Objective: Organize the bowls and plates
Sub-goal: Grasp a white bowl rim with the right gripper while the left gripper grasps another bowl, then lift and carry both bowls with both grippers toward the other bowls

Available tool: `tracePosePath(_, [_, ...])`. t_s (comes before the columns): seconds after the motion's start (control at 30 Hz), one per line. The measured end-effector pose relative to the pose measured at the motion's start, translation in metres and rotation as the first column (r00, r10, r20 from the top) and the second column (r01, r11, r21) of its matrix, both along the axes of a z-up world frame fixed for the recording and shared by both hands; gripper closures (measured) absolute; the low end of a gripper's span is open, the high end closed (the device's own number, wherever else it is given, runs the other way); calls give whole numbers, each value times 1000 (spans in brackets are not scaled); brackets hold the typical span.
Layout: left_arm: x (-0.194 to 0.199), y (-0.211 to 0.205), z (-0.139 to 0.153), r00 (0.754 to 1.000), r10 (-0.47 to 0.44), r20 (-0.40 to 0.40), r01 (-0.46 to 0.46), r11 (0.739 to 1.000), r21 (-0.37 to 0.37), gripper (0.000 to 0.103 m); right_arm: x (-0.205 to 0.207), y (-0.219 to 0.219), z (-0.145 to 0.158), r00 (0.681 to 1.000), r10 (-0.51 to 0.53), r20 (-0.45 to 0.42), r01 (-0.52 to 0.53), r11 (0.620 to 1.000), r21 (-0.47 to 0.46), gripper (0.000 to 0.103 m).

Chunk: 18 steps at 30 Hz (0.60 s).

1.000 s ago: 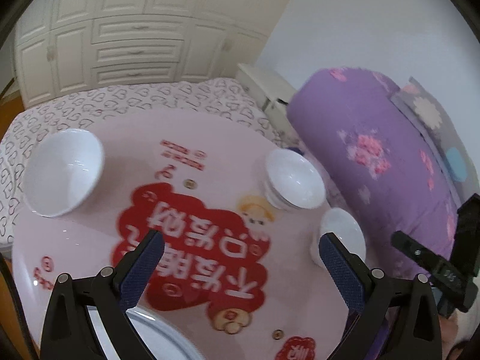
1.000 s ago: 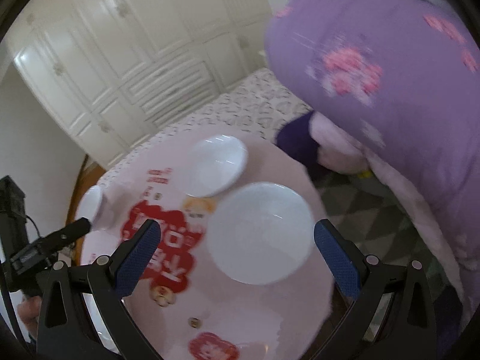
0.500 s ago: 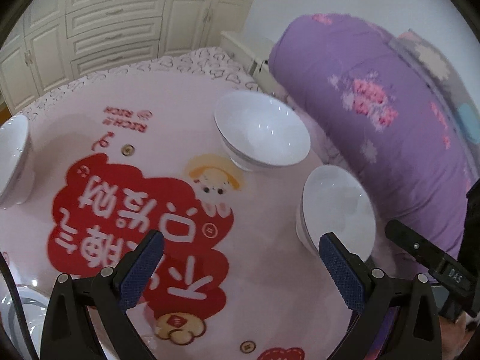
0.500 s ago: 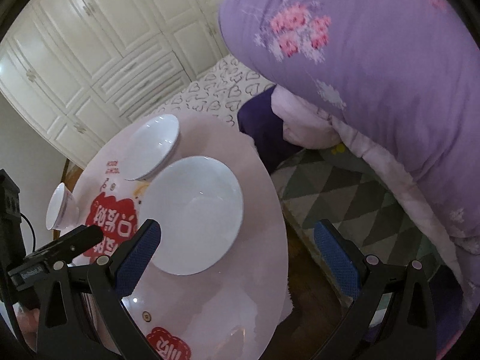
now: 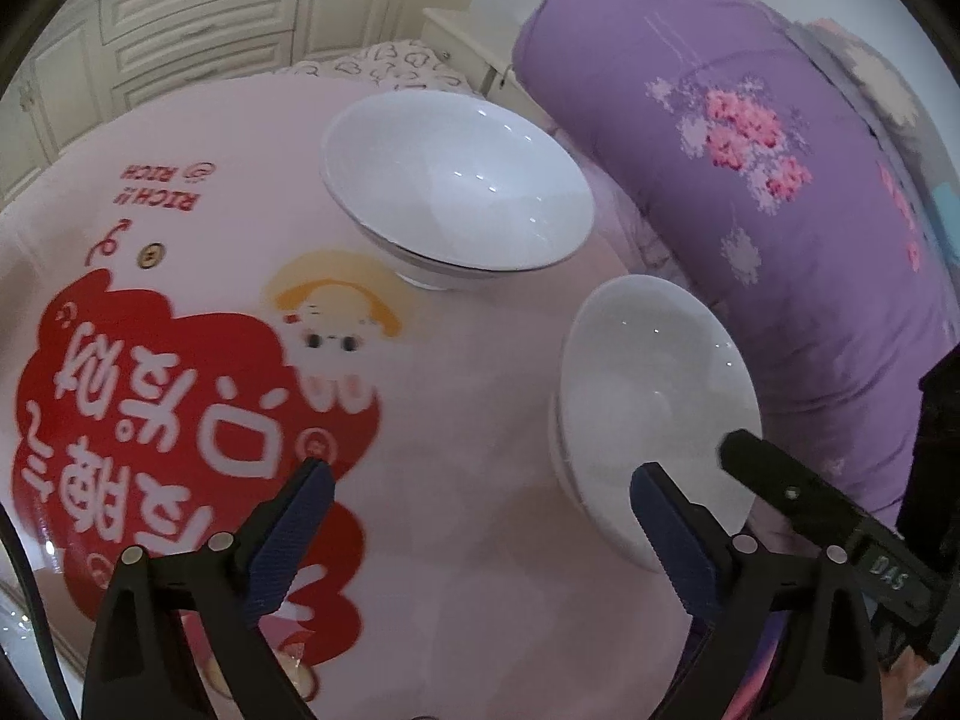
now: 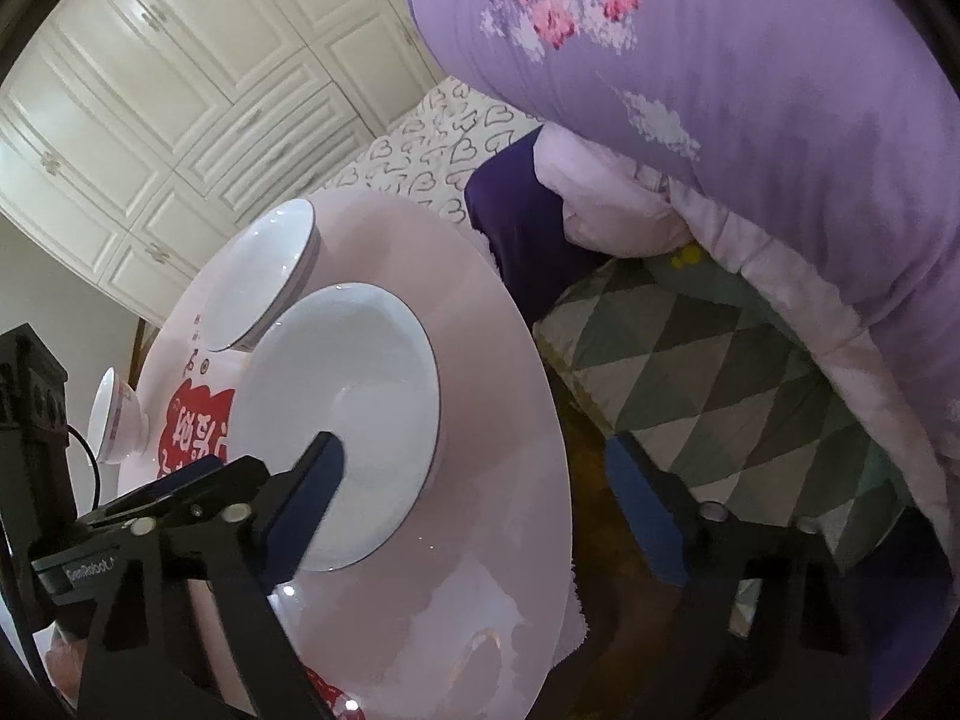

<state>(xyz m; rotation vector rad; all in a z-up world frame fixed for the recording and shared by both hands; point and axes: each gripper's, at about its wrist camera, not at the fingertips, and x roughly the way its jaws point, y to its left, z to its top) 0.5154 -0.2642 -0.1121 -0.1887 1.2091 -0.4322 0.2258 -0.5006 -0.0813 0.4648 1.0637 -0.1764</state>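
Two white bowls stand on a round pink table (image 5: 480, 396) with a red cartoon print. The near bowl (image 5: 654, 414) (image 6: 342, 414) is by the table's right edge, and the far bowl (image 5: 456, 186) (image 6: 264, 282) is behind it. My left gripper (image 5: 480, 498) is closing, its right finger over the near bowl's left rim, pads apart from it. My right gripper (image 6: 480, 480) is closing too, with its left finger (image 6: 306, 498) over the bowl's inside and the right finger beyond the table edge. A third small bowl (image 6: 114, 414) sits far left.
A purple floral quilt (image 5: 750, 180) bulges close to the table's right side. A grey triangle-patterned cushion (image 6: 720, 372) lies below it. White wardrobe doors (image 6: 180, 90) and a heart-print sheet (image 6: 432, 138) are behind. A glassy plate rim (image 5: 15, 630) shows at lower left.
Both grippers have come down toward the near bowl, which now looks larger. The left view has swung right, losing the small bowl. Both pairs of jaws have narrowed.
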Motion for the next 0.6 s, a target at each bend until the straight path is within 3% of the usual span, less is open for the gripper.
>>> tracePosePath(0.07, [2,-6,-6,1000,-10,-17,10,1000,-9,25,2,0,-5,1000,0,-9,0,1000,13,31])
tracePosePath(0.1, [5,-8,-10,999,-19,-35,18,1000,-18,30,3,0,-7,1000,3,-12,-2,1000,21,41])
tracePosePath(0.13, [7,-13,-16,998,-29,-54,28,999,-31,42,4,1,-10,1000,7,-15,-6,999,34,49])
tracePosePath(0.23, [15,-16,-23,996,-46,-79,39,996,-79,58,7,2,-14,1000,13,-8,-12,998,69,65])
tracePosePath(0.33, [21,-20,-24,993,-65,-96,52,990,-131,83,10,9,-13,1000,31,5,-31,996,84,81])
tracePosePath(0.37, [23,-21,-23,993,-69,-97,55,989,-137,87,12,12,-12,999,36,6,-37,996,79,83])
tracePosePath(0.6, [24,-13,-25,994,-53,-100,38,989,-145,89,16,17,-13,1000,19,7,-19,996,89,84])
